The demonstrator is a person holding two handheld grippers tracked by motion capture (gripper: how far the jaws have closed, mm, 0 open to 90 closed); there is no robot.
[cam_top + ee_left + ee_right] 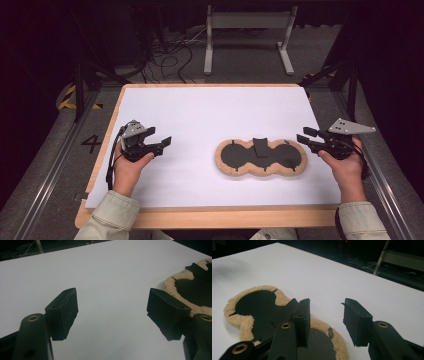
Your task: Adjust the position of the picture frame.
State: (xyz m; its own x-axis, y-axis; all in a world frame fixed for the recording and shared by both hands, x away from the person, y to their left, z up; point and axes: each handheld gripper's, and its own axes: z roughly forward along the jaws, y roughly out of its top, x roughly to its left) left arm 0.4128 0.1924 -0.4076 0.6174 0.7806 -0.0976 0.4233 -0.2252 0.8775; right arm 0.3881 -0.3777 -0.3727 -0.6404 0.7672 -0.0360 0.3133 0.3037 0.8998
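Observation:
A flat black piece with a tan fleece border point(261, 157), shaped like two joined round lobes, lies on the white table top point(210, 110), right of the middle. My left gripper point(161, 136) hovers over the left part of the table, well apart from the piece, and points toward it. Its jaws stand wide open with nothing between them point(112, 300), and the fleece edge point(180, 277) lies beyond its right jaw. My right gripper point(302, 135) is just off the piece's right end, pointing left. It is open and empty point(325, 308), above the fleece piece point(254, 305).
The white sheet covers a wooden board whose bare front edge point(210, 219) runs along the person's side. Beyond the far edge stand a pale metal frame point(247, 30) and loose cables point(170, 60) on the dark floor. Black stands flank the table.

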